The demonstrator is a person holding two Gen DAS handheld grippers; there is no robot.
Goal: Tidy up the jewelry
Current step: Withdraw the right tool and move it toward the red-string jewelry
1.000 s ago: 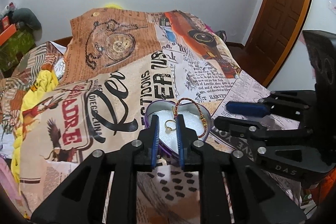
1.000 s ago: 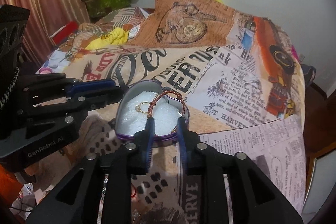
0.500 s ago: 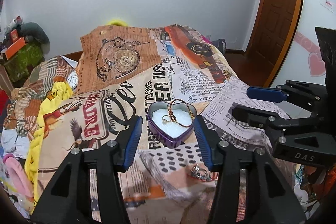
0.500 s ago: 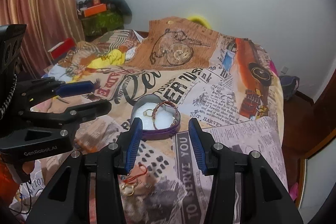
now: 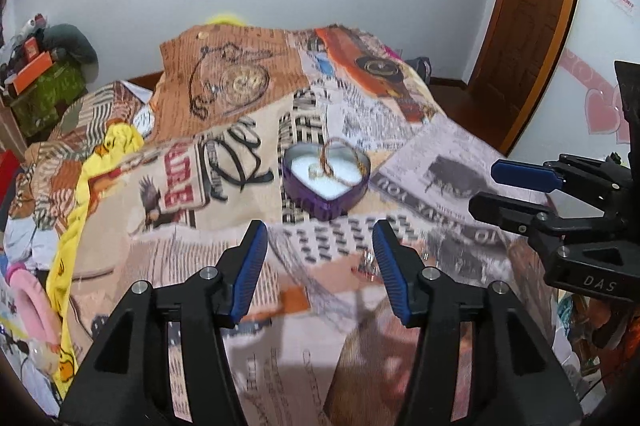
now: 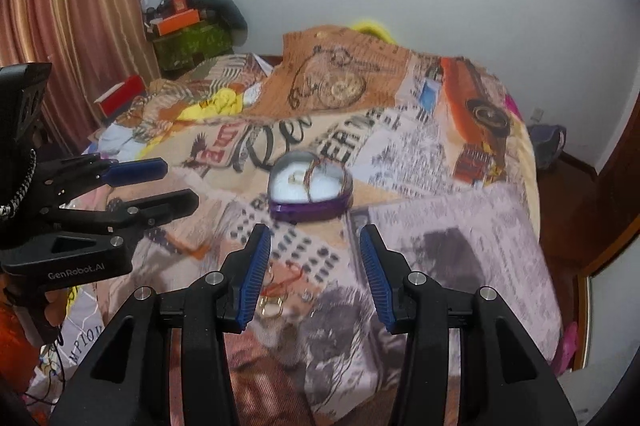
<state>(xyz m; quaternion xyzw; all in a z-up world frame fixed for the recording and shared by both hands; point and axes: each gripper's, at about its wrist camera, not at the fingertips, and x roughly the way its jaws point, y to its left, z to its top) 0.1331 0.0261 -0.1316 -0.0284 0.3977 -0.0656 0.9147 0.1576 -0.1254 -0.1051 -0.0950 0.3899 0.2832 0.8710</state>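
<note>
- Both tools have pulled back and up from the heart-shaped tin point(image 5: 326, 182) since a second ago, when each sat close over it with its fingers nearly together.
- The left tool point(image 5: 320, 262) now hangs above the bedspread point(image 5: 432, 162) with its blue-padded fingers spread wide and nothing between them; the tin lies at 12 o'clock ahead of it.
- The right tool point(image 6: 314, 266) is likewise wide apart and empty, with the tin at 12 o'clock just beyond its tips.
- Judged from this, the last piece has been let go into the tin, and both tools are free to fetch another.
- The purple tin point(image 6: 310, 190) has a white padded lining. Inside are a small gold ring point(image 5: 313, 170) and a reddish-gold bracelet point(image 5: 340, 162), which leans against the far rim, partly standing.
- Loose jewelry point(image 6: 276, 290) remains on the bedspread, near the right tool's left finger at about 7 o'clock from the tin: a red cord and gold rings, blurred.
- The left wrist view shows a small metallic cluster point(image 5: 368, 262) close to the left tool's right finger; too blurred to name.
- The task looks partly done, with pieces left outside the tin.
</note>
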